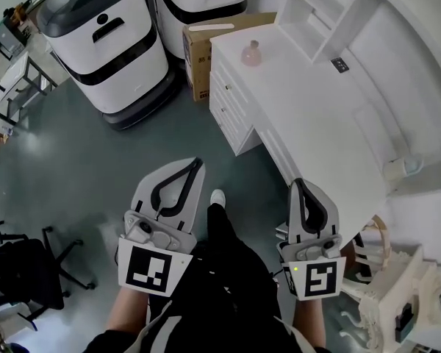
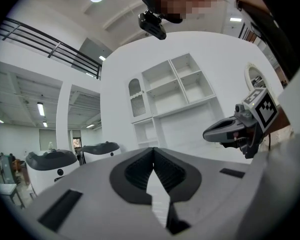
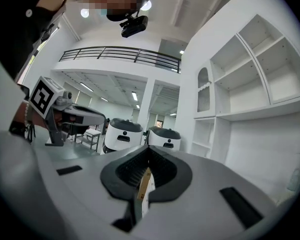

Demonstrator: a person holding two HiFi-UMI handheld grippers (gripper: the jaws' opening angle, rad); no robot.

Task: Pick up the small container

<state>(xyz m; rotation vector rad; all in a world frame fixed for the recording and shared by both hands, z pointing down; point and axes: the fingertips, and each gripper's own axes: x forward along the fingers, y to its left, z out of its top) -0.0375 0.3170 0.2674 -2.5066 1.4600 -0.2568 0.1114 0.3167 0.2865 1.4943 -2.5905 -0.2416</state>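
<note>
A small pink container (image 1: 251, 53) stands near the far end of the white desk (image 1: 316, 123), well ahead of both grippers. My left gripper (image 1: 197, 162) is held low over the grey floor, jaws shut with nothing in them. My right gripper (image 1: 298, 184) hangs beside the desk's near front edge, also shut and empty. In the left gripper view the left gripper (image 2: 153, 151) points at the white shelf unit (image 2: 170, 91), with the right gripper (image 2: 240, 126) off to its right. In the right gripper view the closed right gripper (image 3: 149, 149) faces two white machines.
A cardboard box (image 1: 206, 50) stands against the desk's far left side. Two large white machines (image 1: 106, 35) stand behind it. A white cup-like thing (image 1: 397, 169) sits at the desk's right edge. A black office chair (image 1: 29, 271) is at lower left, a white ornate chair (image 1: 397, 293) at lower right.
</note>
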